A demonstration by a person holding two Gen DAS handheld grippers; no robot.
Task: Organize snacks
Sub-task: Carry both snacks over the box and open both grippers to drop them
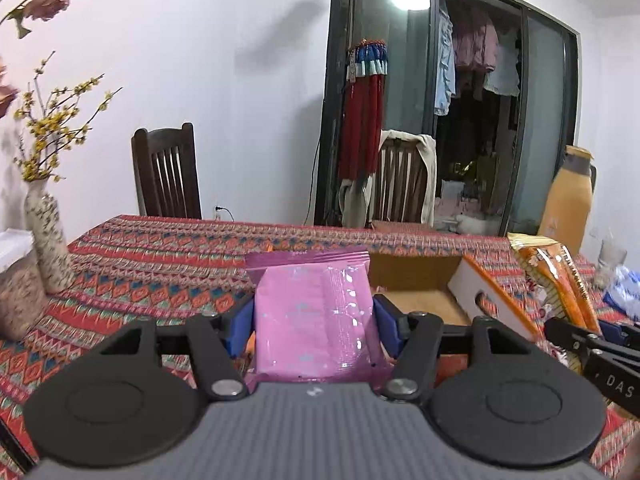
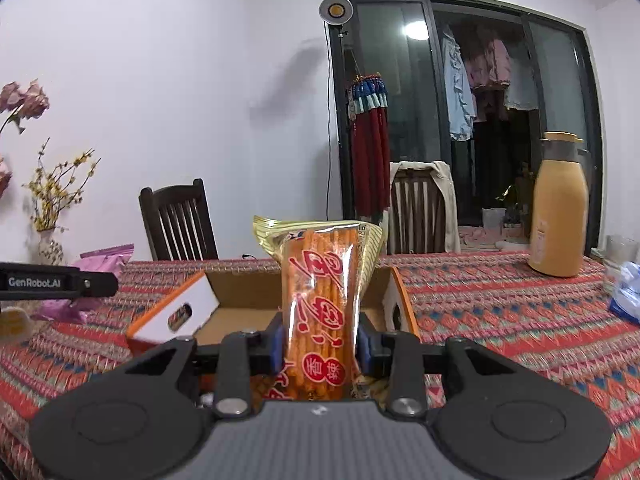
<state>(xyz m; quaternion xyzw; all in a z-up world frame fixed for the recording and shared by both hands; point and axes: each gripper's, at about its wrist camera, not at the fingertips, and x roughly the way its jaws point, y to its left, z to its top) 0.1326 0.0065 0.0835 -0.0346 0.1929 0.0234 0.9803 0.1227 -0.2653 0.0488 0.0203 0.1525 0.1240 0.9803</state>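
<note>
While my 2 tongs each grip a snack, both packets hang above the counter (image 2: 500,300).

My left tongs (image 1: 314,320) pinch the pink packet (image 1: 316,316) upright between blue pads; my right tongs (image 2: 320,344) clamp narrow on the orange stick-snack bag (image 2: 320,292). Just beyond both sits the open cardboard box (image 2: 240,296), flaps out. A yellow thermos (image 2: 558,216) stands far right.

A patterned tablecloth (image 2: 500,308) covers the table. A tan flask (image 2: 559,208) stands at its far right, a speckled vase (image 1: 47,236) of yellow sprigs at its left. Behind are two dark chairs (image 1: 167,174), one draped with a cloth (image 2: 447,200), and a glass door (image 2: 460,120) with hanging clothes (image 2: 460,92).
</note>
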